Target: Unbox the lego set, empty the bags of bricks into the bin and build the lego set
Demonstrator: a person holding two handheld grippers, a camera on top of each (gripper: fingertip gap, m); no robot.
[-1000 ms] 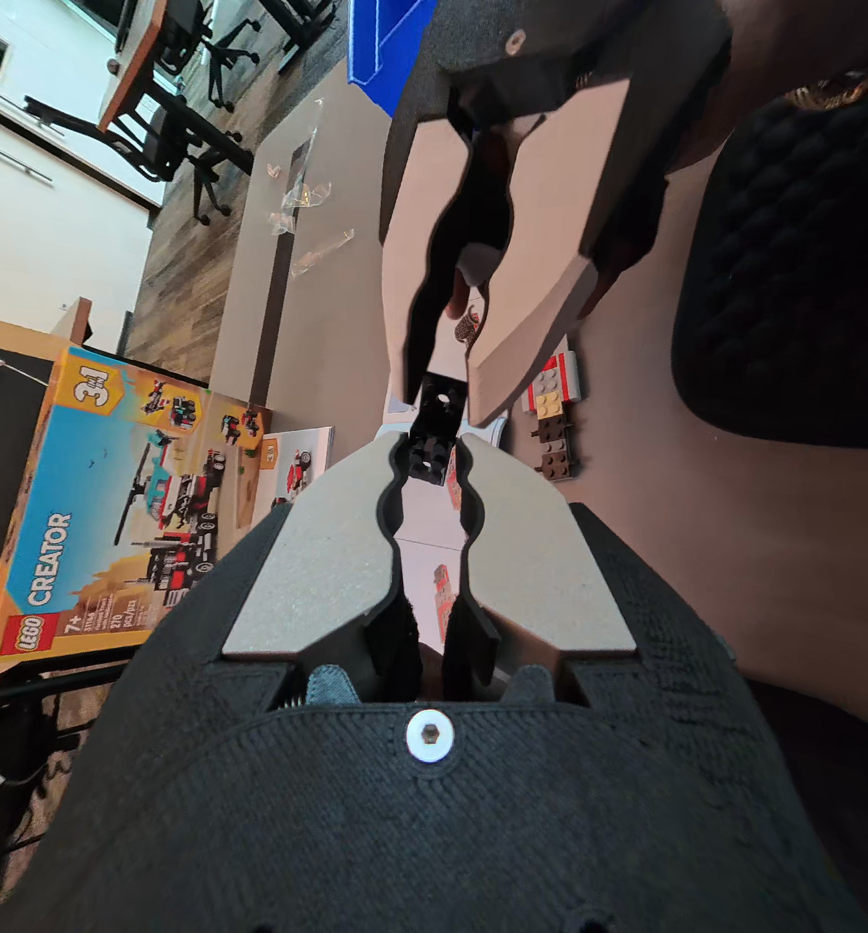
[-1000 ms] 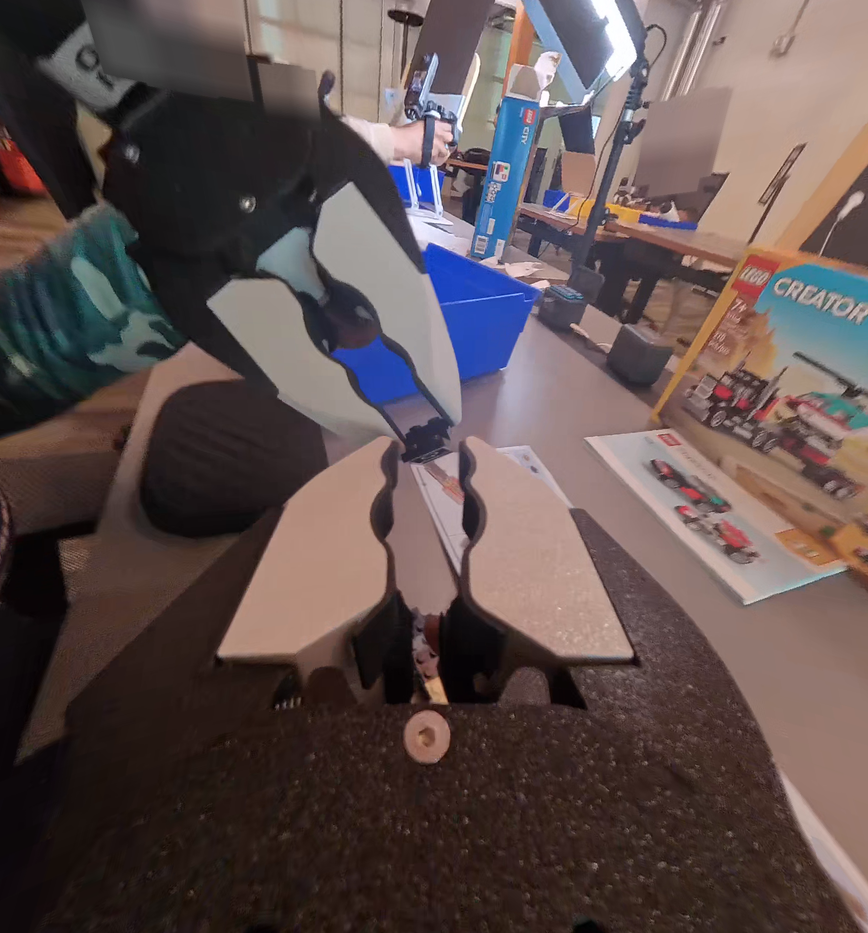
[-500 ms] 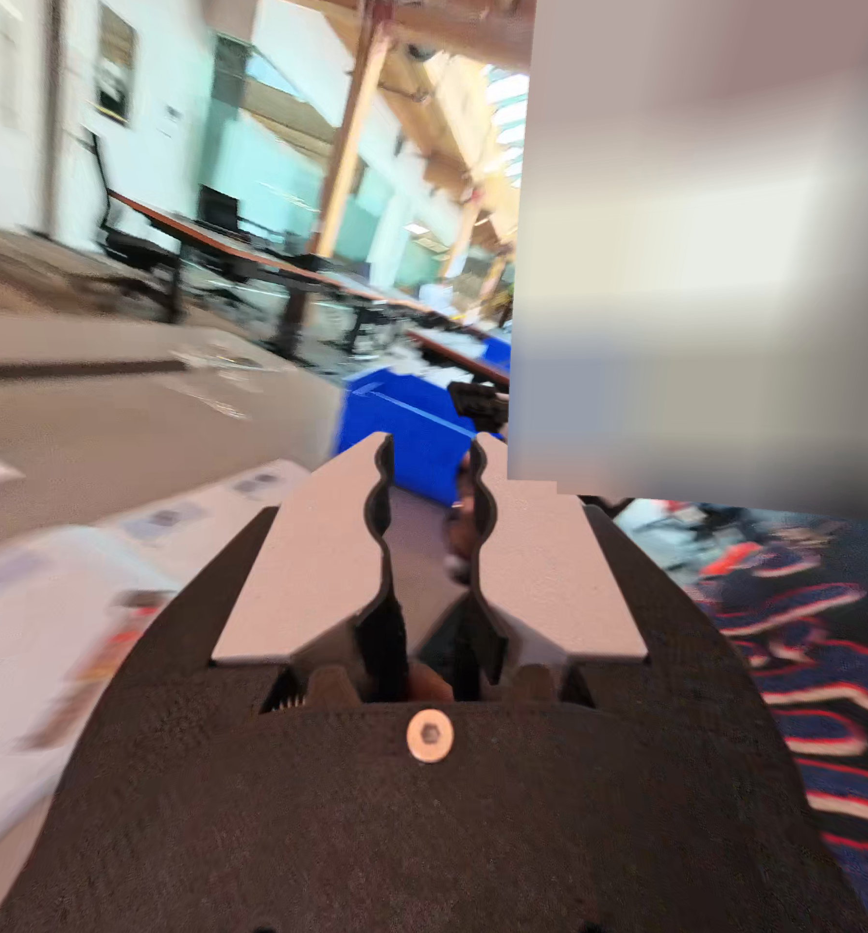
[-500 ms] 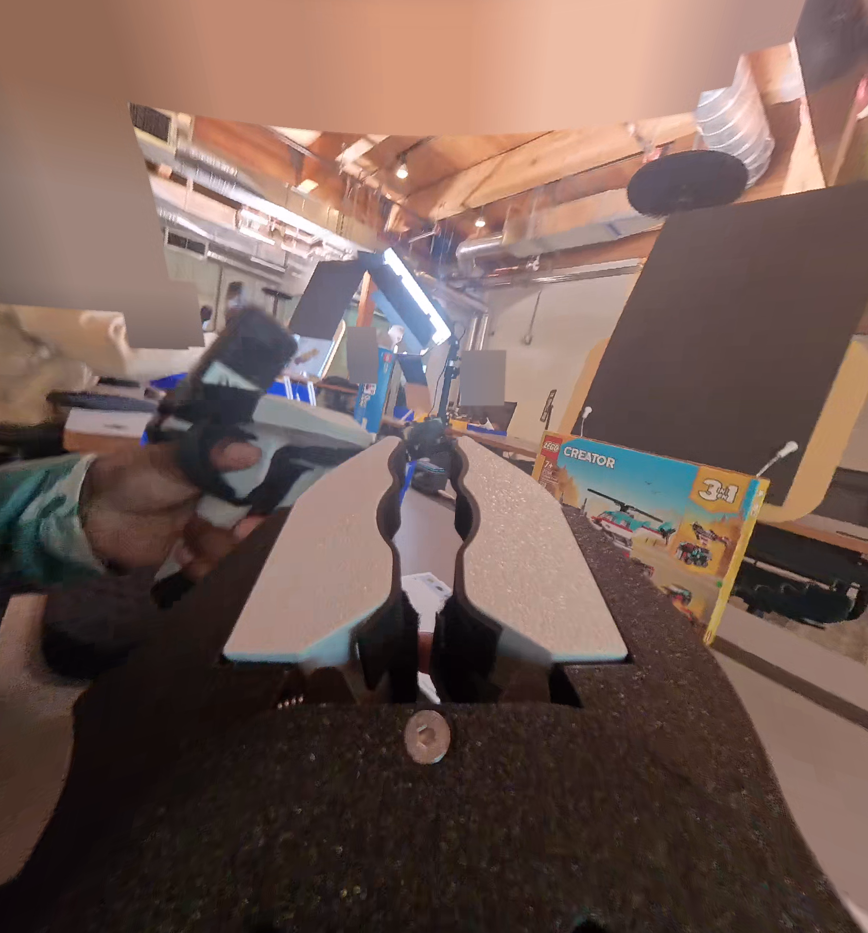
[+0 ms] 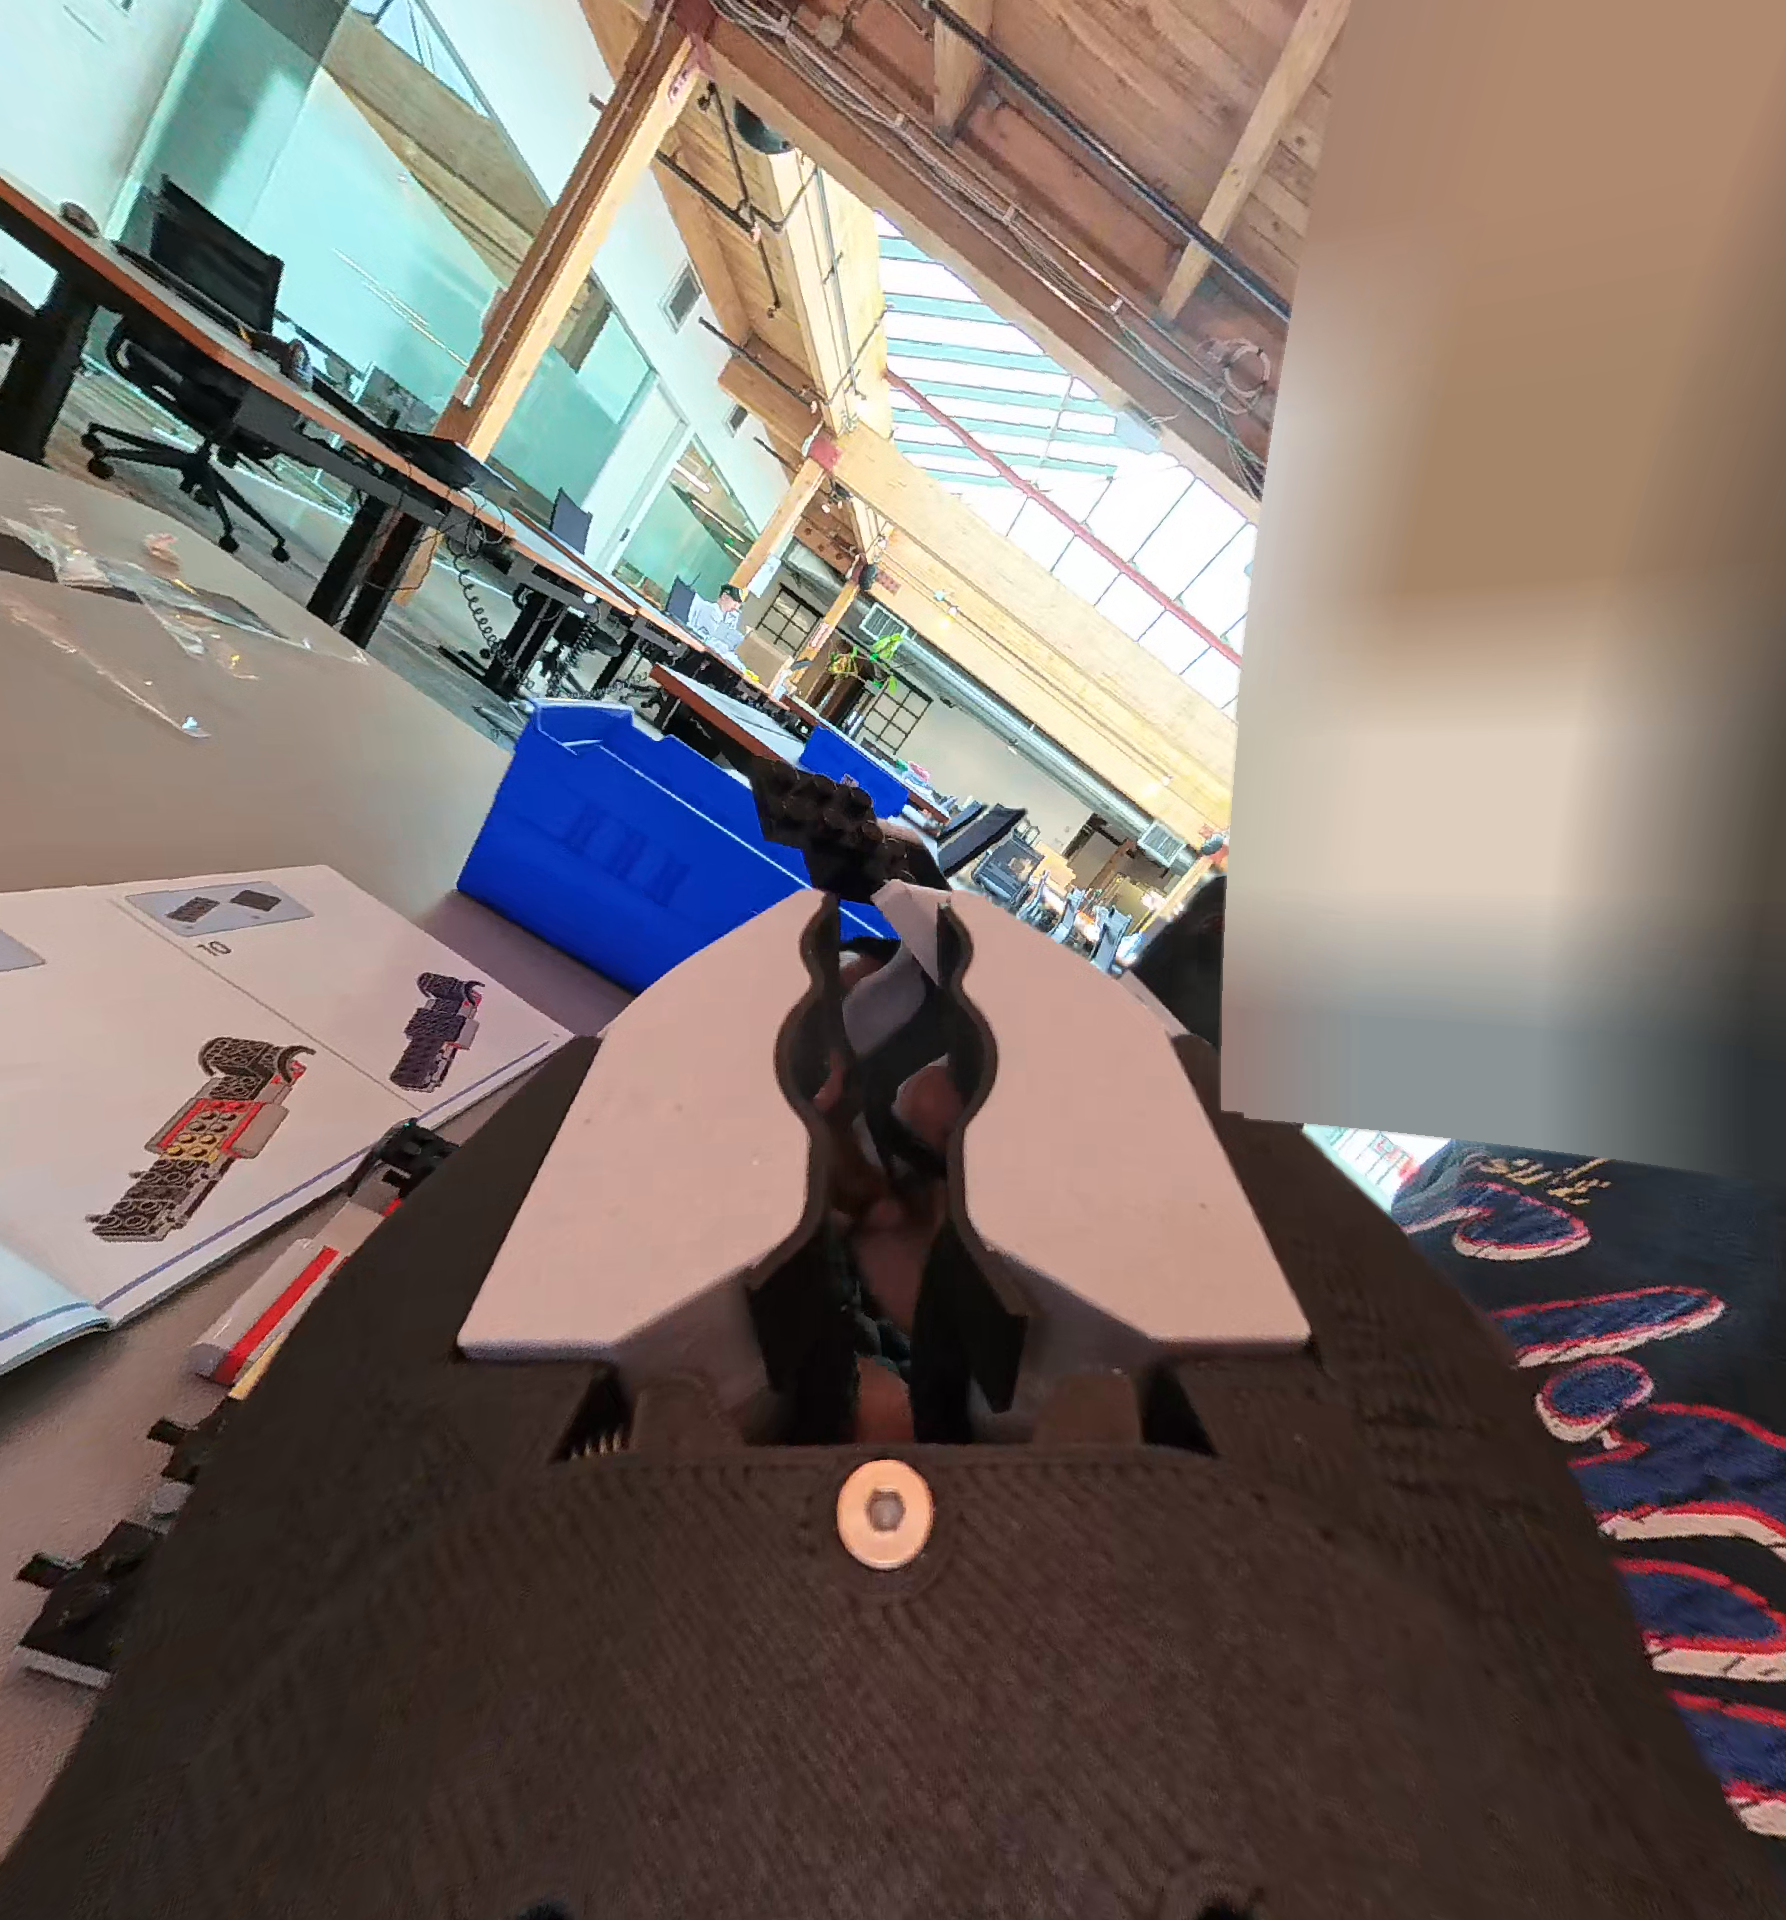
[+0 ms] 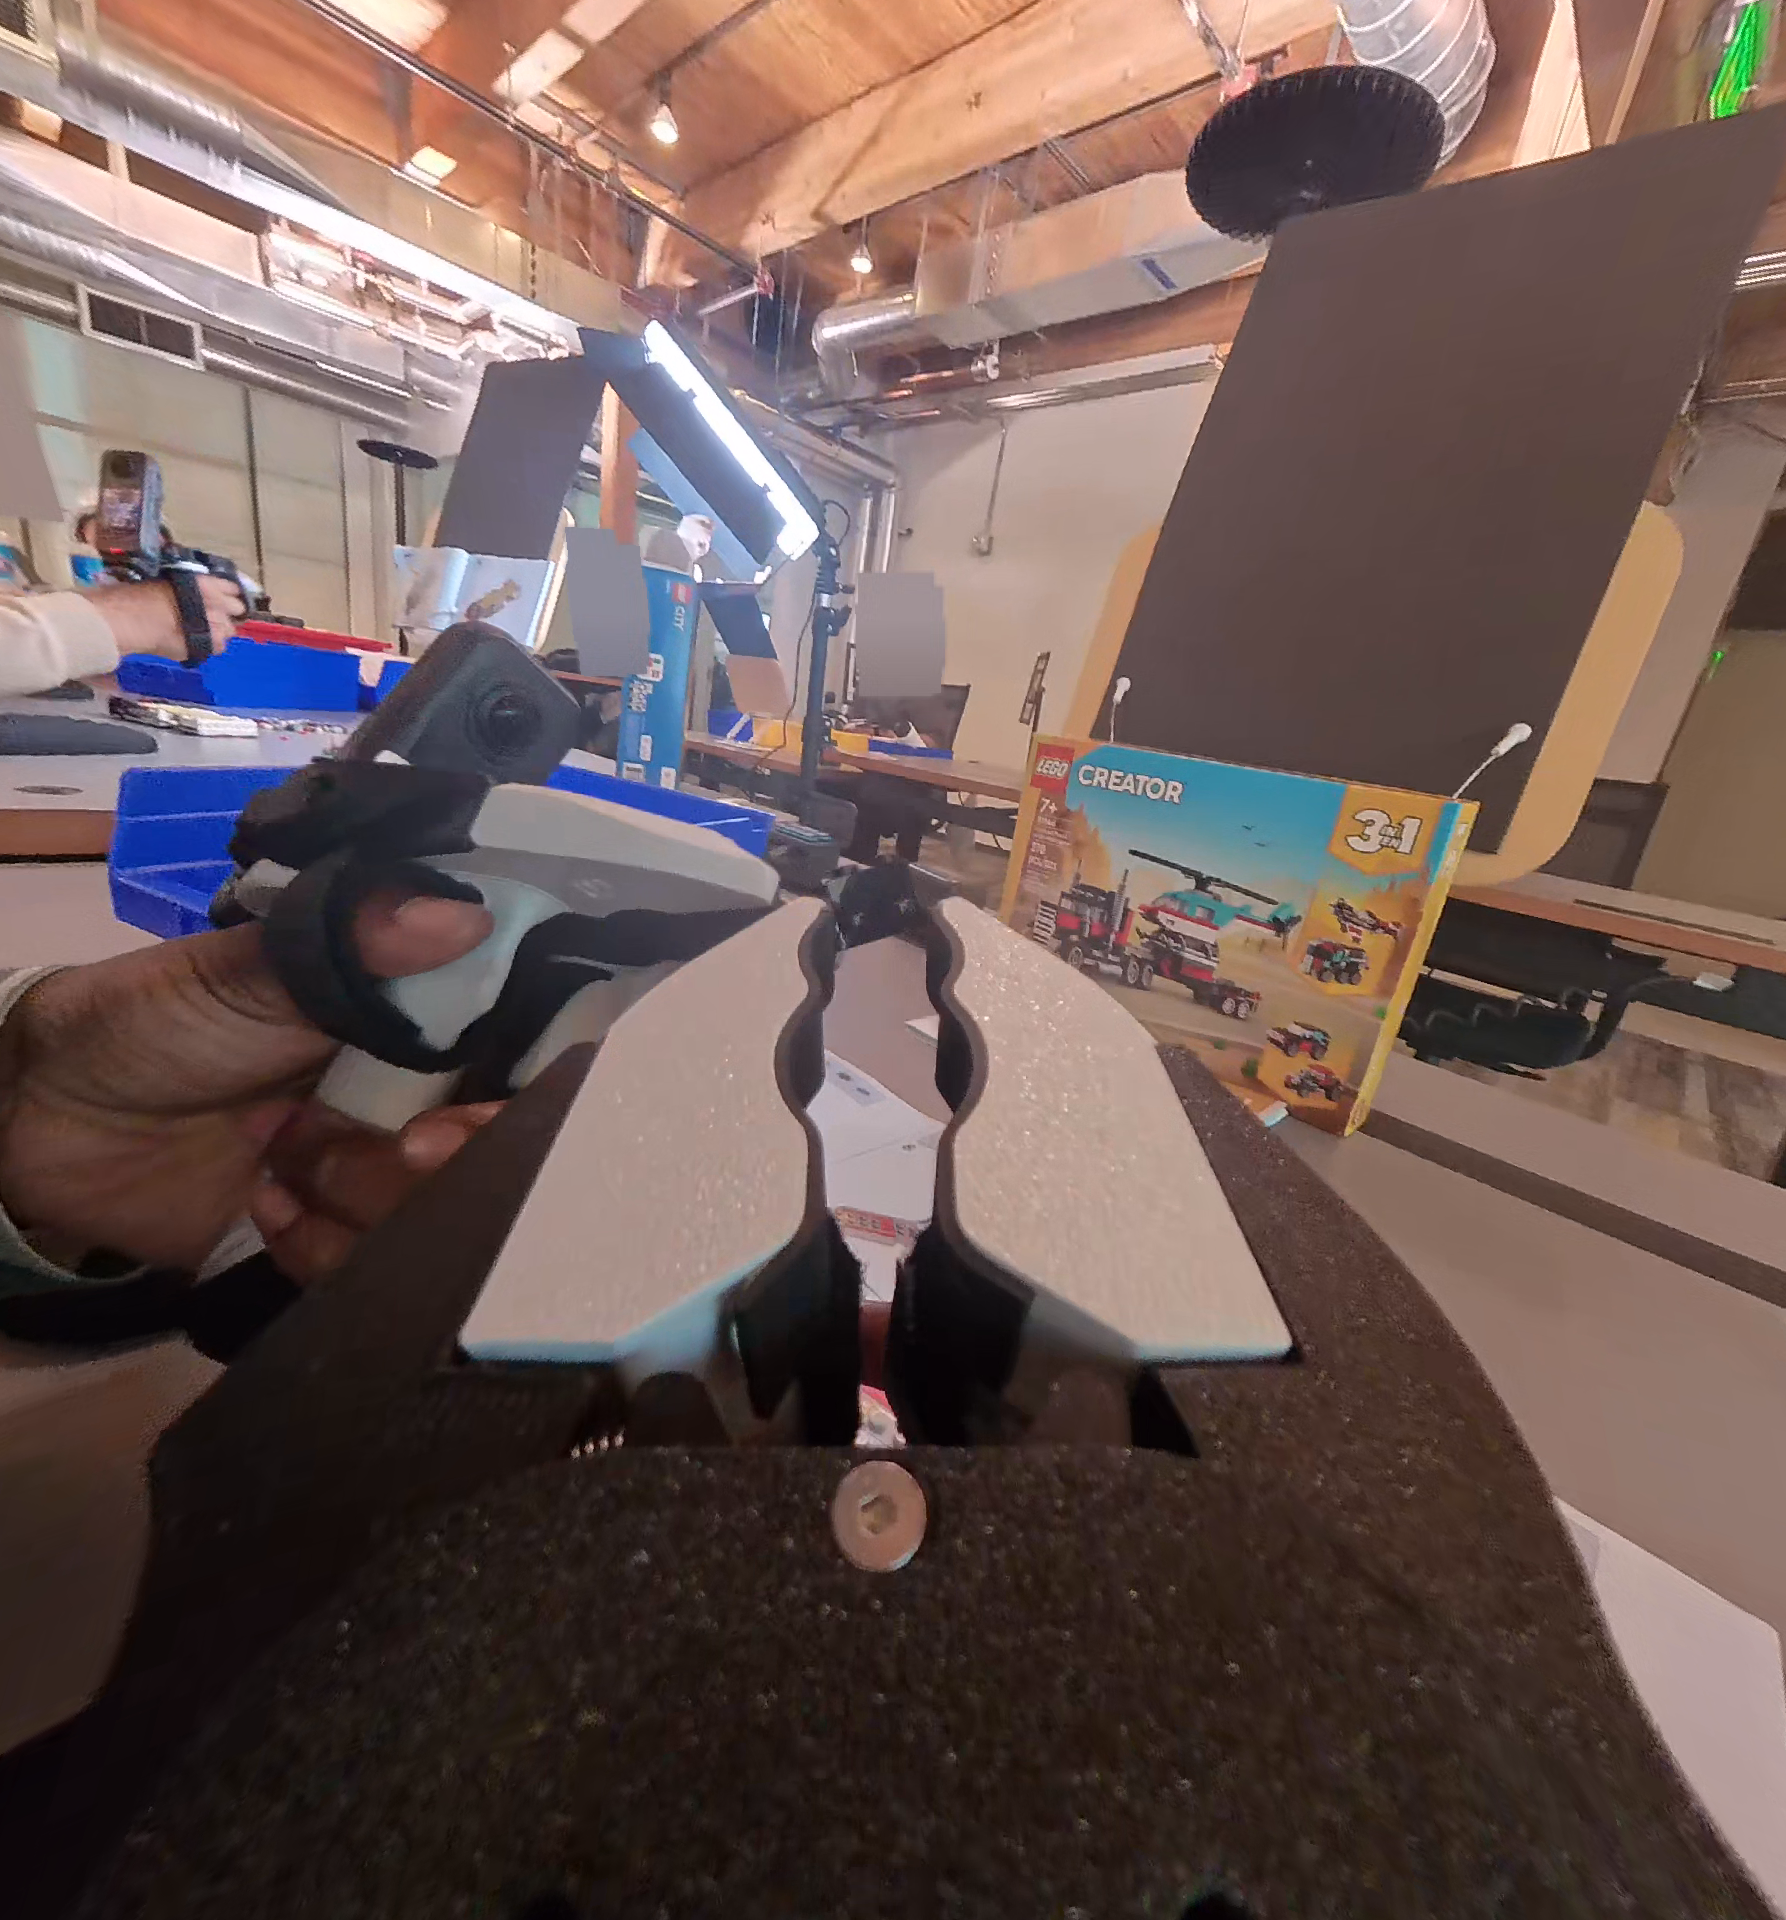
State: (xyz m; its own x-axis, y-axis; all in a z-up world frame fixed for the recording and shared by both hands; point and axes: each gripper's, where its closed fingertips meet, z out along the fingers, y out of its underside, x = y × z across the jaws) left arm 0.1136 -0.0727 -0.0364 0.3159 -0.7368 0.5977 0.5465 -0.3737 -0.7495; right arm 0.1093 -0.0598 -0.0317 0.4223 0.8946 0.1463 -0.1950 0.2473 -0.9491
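Since a second ago we have lifted both grippers off the table, so the views now look level across the room. Our left gripper [image 5: 884,904] is clamped on a black studded brick piece [image 5: 816,821] poking above its tips, in front of the blue bin [image 5: 608,842]; our right gripper [image 6: 873,914] has its jaws narrowly apart, whether gripping we cannot tell. The printed set box [image 6: 1232,925] stands right of the bin, the open instruction booklet [image 5: 172,1070] left of it.

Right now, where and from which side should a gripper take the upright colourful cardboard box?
Pinch the colourful cardboard box at its top edge, coming from above with jaws across its thin depth: it stands upright, and its broad face looks too wide.
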